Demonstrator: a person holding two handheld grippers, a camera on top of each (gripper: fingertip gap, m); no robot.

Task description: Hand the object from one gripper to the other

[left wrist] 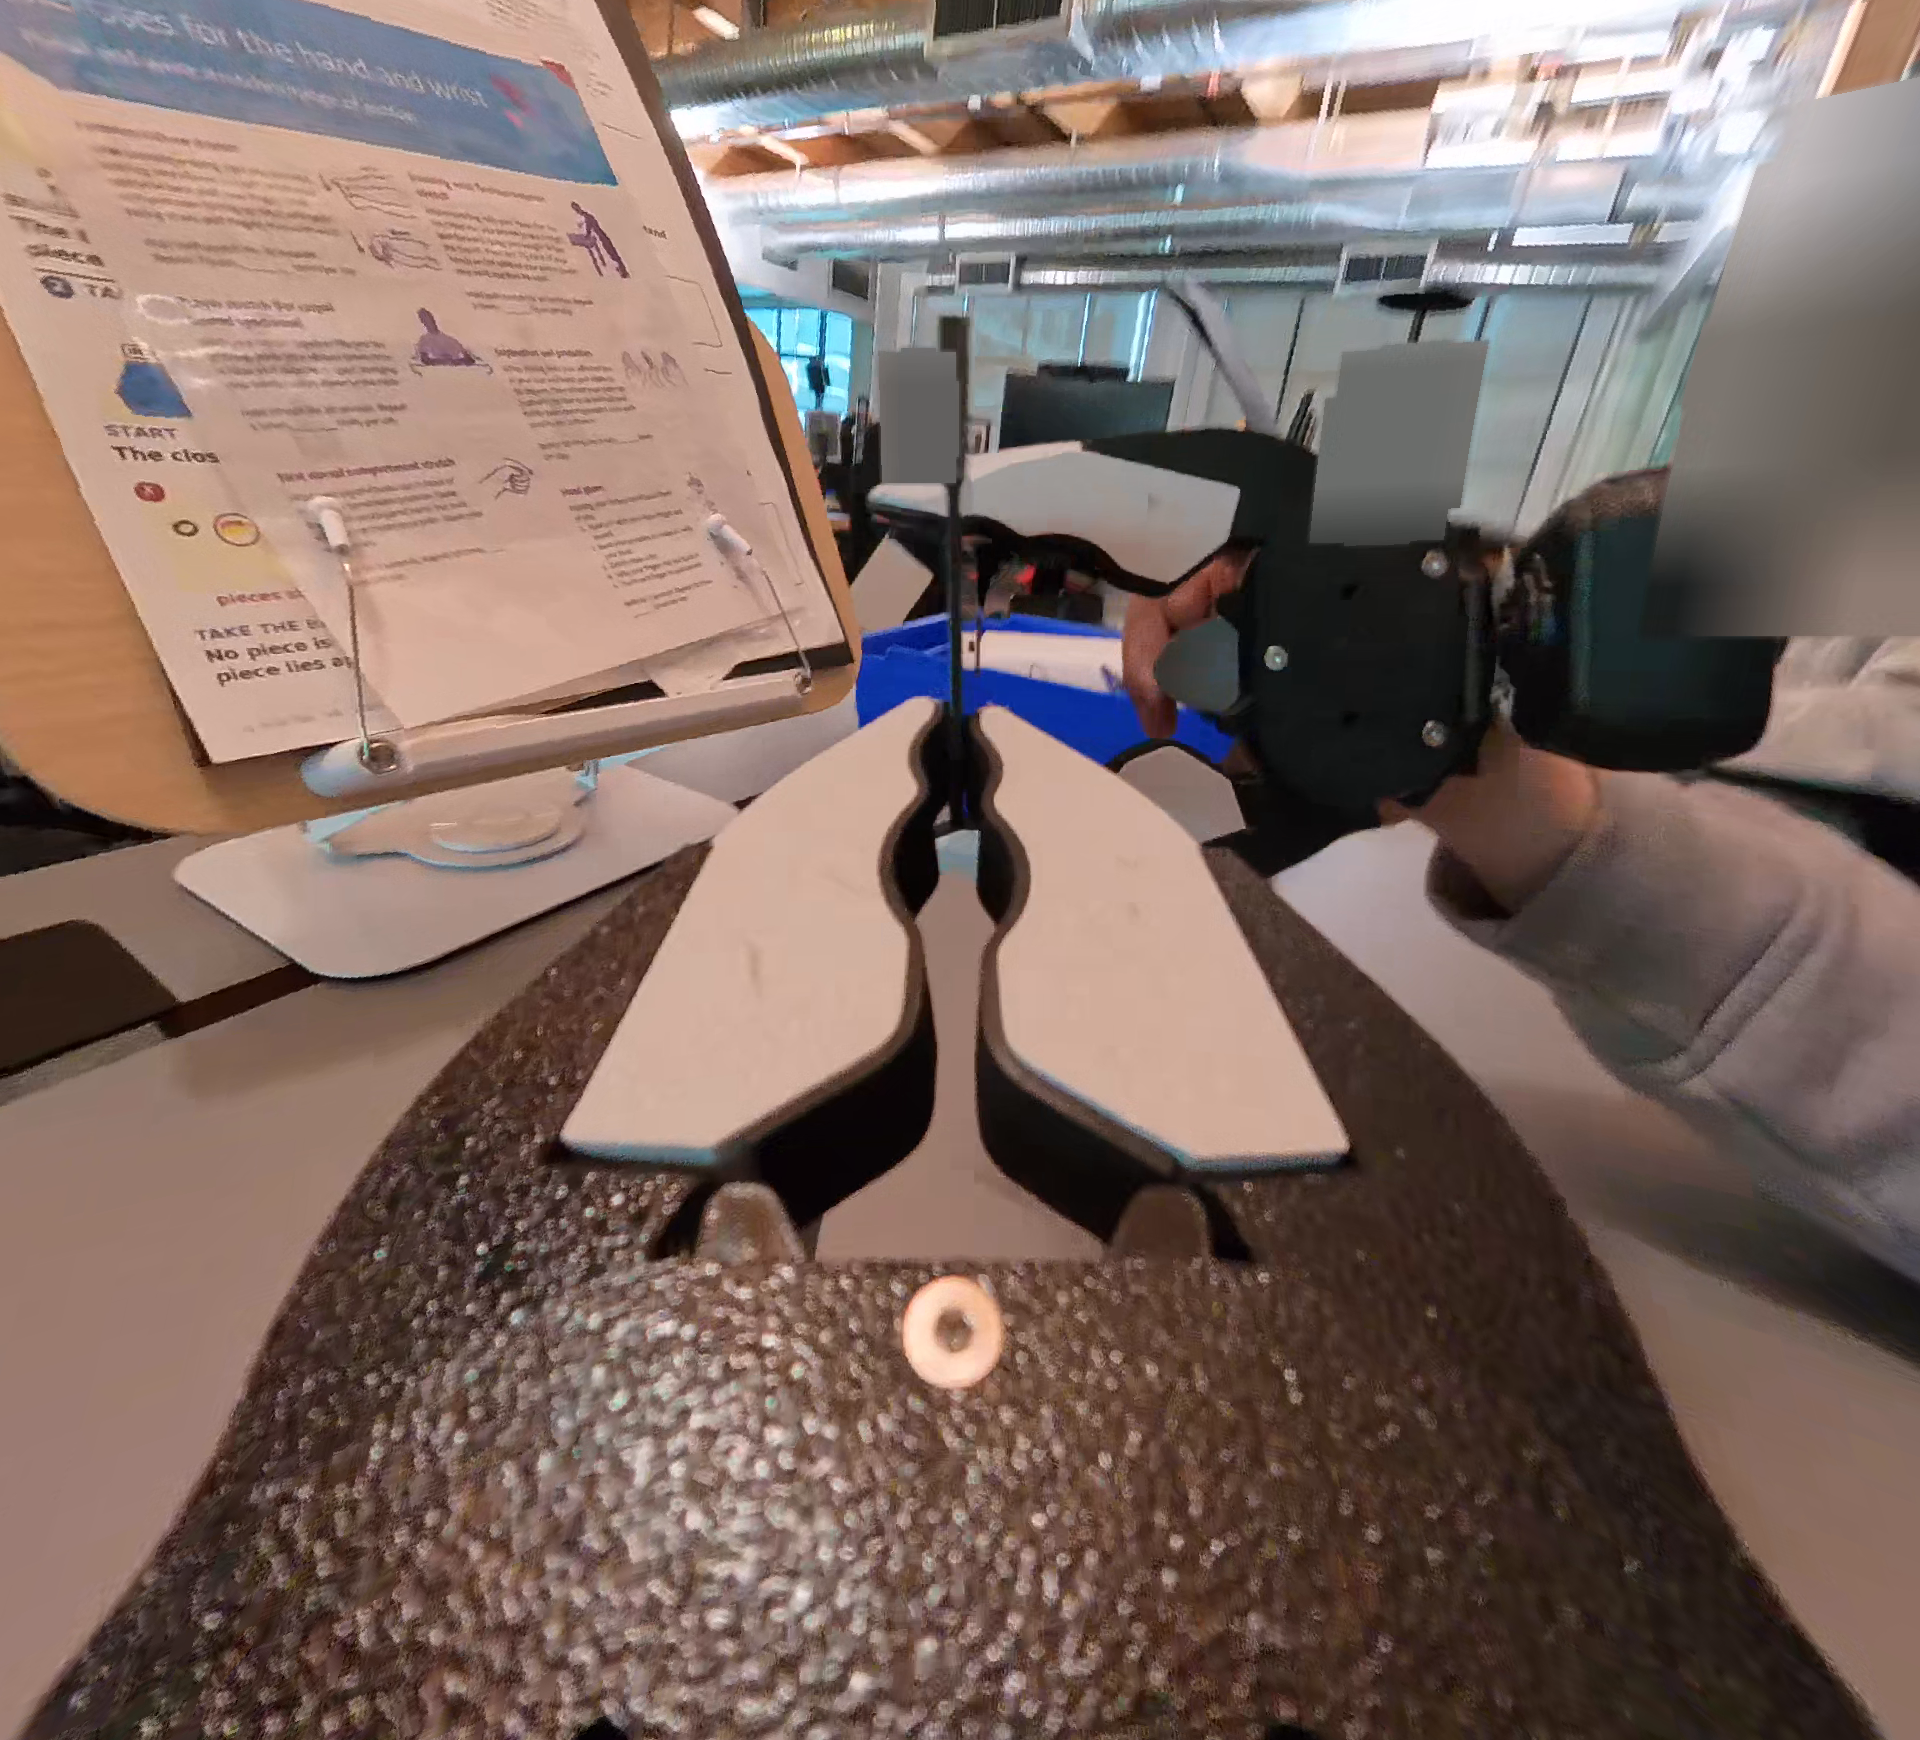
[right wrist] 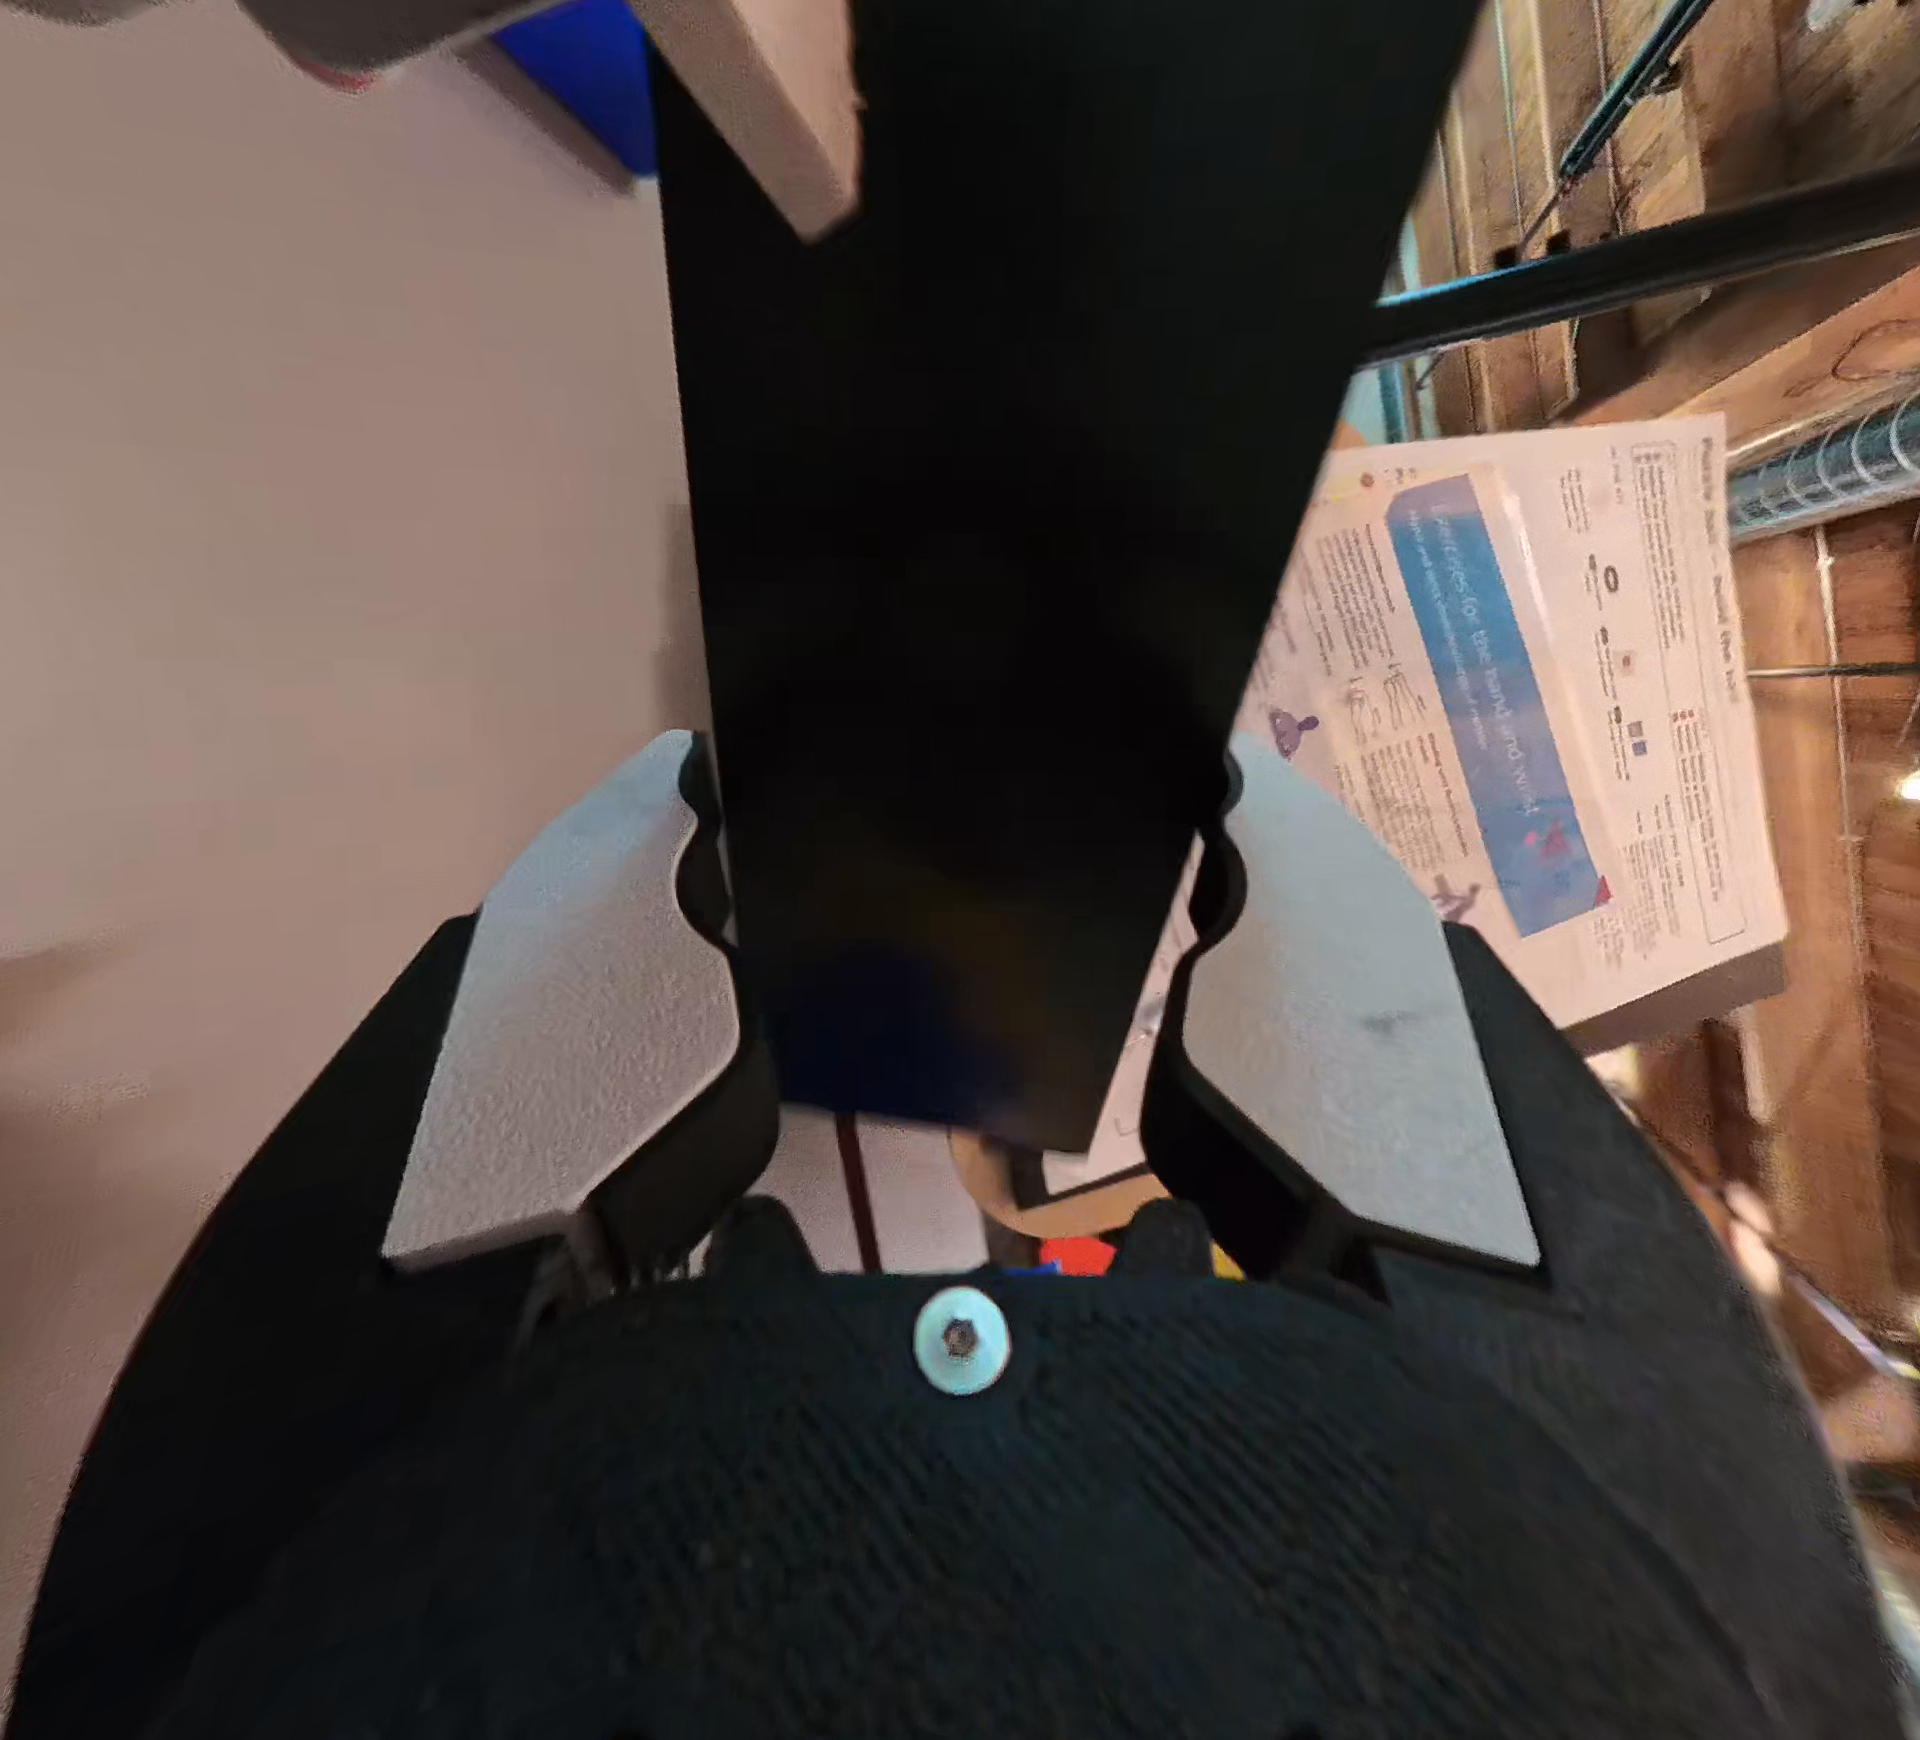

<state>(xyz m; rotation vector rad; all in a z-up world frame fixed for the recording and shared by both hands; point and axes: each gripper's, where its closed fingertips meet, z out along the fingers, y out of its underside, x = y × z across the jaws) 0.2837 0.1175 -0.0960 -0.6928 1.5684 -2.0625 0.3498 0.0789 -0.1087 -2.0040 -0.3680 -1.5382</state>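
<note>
Left wrist view: the left tongs point(left wrist: 954, 755) are clenching a thin black plate point(left wrist: 954, 547) at its lower edge, so that the plate is standing upright and edge-on, showing only as a dark line rising from the fingertips. The right tongs point(left wrist: 914, 495) are reaching in from the right, held in a hand point(left wrist: 1174, 641), and their white fingers are crossing the plate's line about halfway up; whether they are touching it cannot be told here. Behind are standing a document stand point(left wrist: 416, 340) and a blue bin point(left wrist: 1039, 682), above a pale surface point(left wrist: 156, 1223).

Right wrist view: the same plate point(right wrist: 987, 495) is showing its broad black face, its long axis running straight away from the camera, its near end lying between the fingers of the right tongs point(right wrist: 961, 859). Those fingers are spread wide, flanking the plate's edges closely without any visible pinch, so they are best read as released. One finger of the left tongs point(right wrist: 748, 28) is lying across the far end.

The handover is judged to be turning on this alignment: the plate is already lying within the right tongs' gap, and closing on it would probably come before the left tongs let go. Only the right wrist view is revealing the plate's width; only the left wrist view is showing its thinness and the left grip.
</note>
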